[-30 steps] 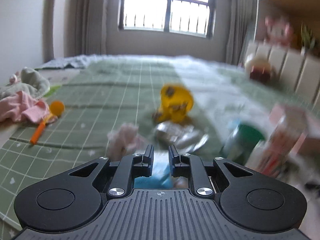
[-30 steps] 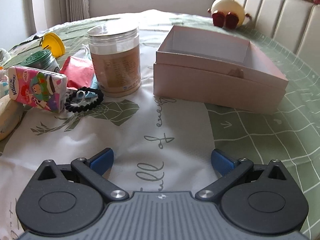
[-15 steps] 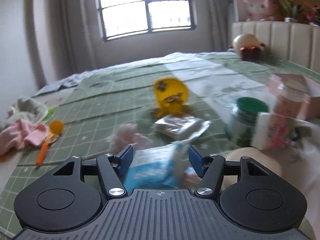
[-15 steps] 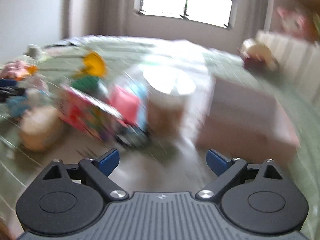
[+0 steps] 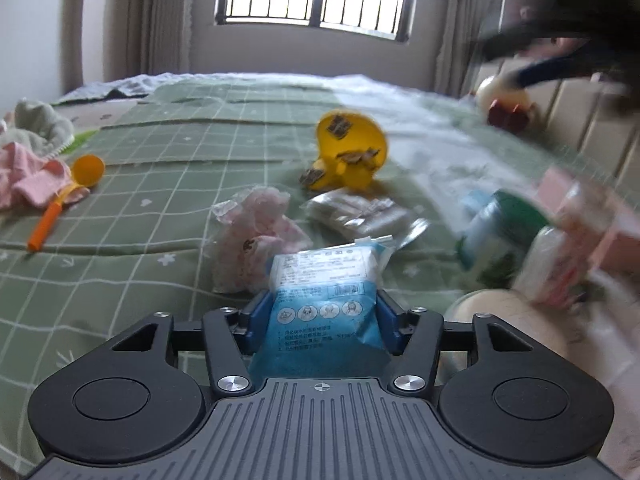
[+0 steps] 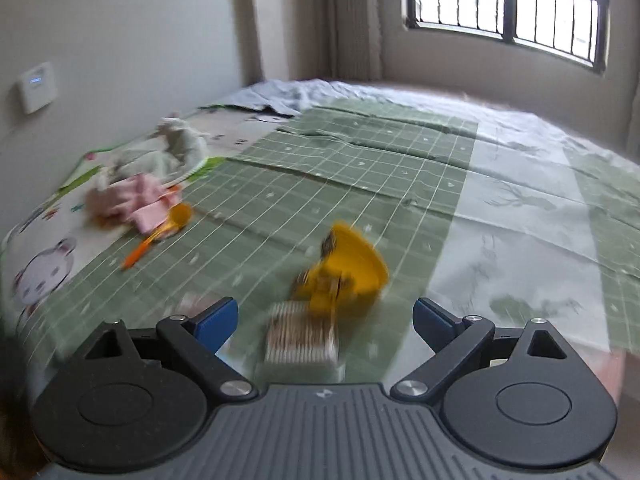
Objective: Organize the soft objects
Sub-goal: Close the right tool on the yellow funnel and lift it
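My left gripper (image 5: 324, 314) stands open low over the green checked bedspread (image 5: 160, 184). A blue face-mask packet (image 5: 324, 292) lies between its blue pads and fills the gap; I see no squeeze on it. Just beyond lie a crumpled pink item in clear wrap (image 5: 256, 232) and a clear packet of white pads (image 5: 356, 212). My right gripper (image 6: 324, 316) is open and holds nothing. It hovers above a blurred box of cotton swabs (image 6: 300, 340) and a yellow plastic toy (image 6: 344, 276). One blue finger (image 5: 540, 70) of the right gripper shows as a blur in the left wrist view.
A pink cloth (image 6: 132, 200), a pale cloth (image 6: 172, 148) and an orange spoon (image 6: 160, 236) lie at the left. A green-lidded jar (image 5: 500, 232), a tissue pack (image 5: 560, 268) and a pink box (image 5: 580, 200) crowd the right. A plush toy (image 5: 504, 100) rests by the headboard.
My left jaws went from shut to wide and sank around the blue packet. My right gripper swung up and left, from the pink box and jar to the yellow toy.
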The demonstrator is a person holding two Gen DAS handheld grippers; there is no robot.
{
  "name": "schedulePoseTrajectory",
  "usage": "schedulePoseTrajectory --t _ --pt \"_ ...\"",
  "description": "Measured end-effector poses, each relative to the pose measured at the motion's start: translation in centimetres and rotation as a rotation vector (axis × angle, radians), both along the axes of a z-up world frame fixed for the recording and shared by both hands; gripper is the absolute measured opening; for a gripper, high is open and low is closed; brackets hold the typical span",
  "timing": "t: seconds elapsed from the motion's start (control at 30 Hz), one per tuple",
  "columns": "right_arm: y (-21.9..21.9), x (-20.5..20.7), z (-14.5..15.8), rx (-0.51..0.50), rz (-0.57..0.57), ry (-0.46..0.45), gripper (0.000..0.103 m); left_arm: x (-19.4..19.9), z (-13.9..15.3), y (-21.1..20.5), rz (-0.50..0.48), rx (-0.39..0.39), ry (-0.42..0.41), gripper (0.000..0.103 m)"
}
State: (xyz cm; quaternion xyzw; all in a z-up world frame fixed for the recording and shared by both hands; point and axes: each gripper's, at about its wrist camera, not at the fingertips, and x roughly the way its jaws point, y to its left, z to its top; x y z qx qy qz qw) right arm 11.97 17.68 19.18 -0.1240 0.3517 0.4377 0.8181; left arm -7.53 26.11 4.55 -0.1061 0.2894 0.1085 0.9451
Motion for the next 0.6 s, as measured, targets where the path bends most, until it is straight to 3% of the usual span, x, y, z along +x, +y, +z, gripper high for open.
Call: schedulePoseTrajectory --t 0.1,0.17,0.3,0.43,0.5,0.6 --pt "5.8 4.1 -2.2 -0.079 -0.025 0.021 0.093 -1.3 0.9 0.7 0.013 -0.029 -0.060 0.057" --pt "8.7 6.6 -3.9 -0.141 -0.040 0.043 0.086 -2.5 1.6 1.4 0.022 -0.035 -0.102 0.056" --pt "11.4 9.5 -6.7 -0.170 -0.061 0.118 0.081 -4.2 1.7 3.1 0.050 -0.086 -0.153 0.056" --pt "12.3 9.1 -7.7 -0.172 -0.028 0.138 0.074 -4.9 1.1 4.4 0.060 -0.154 -0.167 0.056" --pt "12.7 8.4 -7.9 -0.194 0.001 0.125 0.048 -5.1 1.0 4.6 0.075 -0.162 -0.175 0.056" --pt "12.5 7.3 -6.9 -0.206 0.039 0.077 0.026 -5.6 1.5 4.7 0.104 -0.171 -0.193 0.056"
